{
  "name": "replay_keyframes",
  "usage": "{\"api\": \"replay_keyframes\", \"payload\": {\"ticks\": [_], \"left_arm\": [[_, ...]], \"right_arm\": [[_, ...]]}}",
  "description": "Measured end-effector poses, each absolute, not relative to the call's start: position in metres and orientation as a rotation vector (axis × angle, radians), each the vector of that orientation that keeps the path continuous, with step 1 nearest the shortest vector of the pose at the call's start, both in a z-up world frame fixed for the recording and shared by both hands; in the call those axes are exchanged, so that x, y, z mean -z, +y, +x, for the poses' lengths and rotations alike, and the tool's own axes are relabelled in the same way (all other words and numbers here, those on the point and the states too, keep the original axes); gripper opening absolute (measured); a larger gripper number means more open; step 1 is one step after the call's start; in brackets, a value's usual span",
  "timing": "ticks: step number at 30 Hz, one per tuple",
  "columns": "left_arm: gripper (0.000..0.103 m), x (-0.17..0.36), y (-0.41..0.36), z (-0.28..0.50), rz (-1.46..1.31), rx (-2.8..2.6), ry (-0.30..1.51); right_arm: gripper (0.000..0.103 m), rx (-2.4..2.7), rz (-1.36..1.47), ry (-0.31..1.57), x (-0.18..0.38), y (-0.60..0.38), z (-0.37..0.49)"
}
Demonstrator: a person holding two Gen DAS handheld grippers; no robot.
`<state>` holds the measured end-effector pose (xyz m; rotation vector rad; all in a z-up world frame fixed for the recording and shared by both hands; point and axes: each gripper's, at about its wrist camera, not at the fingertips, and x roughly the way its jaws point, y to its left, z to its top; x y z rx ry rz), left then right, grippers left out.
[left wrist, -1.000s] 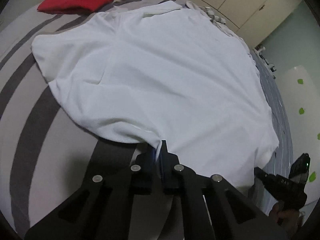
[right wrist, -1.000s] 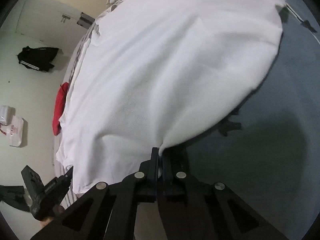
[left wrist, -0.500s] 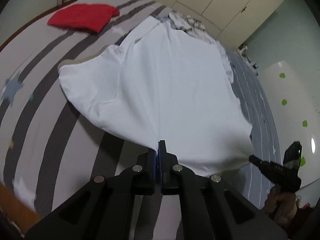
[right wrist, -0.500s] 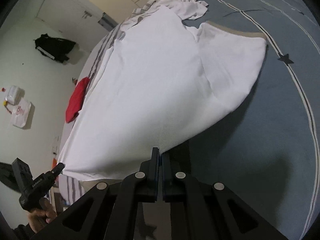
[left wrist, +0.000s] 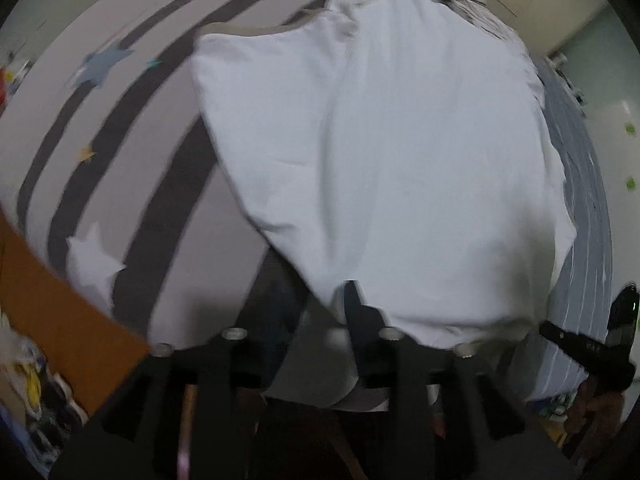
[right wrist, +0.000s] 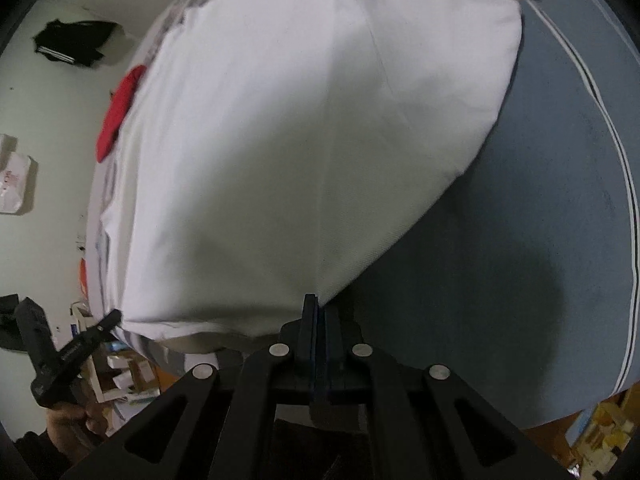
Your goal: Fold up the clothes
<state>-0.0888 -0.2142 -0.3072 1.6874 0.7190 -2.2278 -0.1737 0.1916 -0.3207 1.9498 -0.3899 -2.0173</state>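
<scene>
Opening, left claw sits off white shirt hem; right claw, parting, pinches it.

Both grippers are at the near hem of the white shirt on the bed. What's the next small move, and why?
Probably let go fully and back off: the left gripper is opening, its fingers already apart at the white shirt's hem, while the right gripper is starting to open on its corner. The shirt lies spread flat.
</scene>
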Motion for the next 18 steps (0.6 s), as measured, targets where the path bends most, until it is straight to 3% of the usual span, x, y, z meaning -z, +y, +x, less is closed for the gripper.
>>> {"api": "replay_keyframes", "payload": {"ticks": [2, 4, 8, 18], "left_arm": [[0.036, 0.292, -0.226, -0.086, 1.606, 2.234, 0.686], [0.047, 0.282, -0.242, -0.091, 1.523, 2.244, 0.626], [0.05, 0.294, -0.297, -0.132, 1.43, 2.196, 0.592], [0.05, 0.35, -0.363, -0.216, 1.468, 2.193, 0.576]], "right_arm": [[0.018, 2.031, 1.943, -0.379, 0.314, 0.204, -0.178], [0.026, 2.099, 1.903, -0.343, 0.301, 0.214, -0.189], [0.037, 2.286, 1.857, -0.263, 0.284, 0.244, -0.224], [0.043, 2.603, 1.827, -0.384, 0.306, 0.31, -0.345]]}}
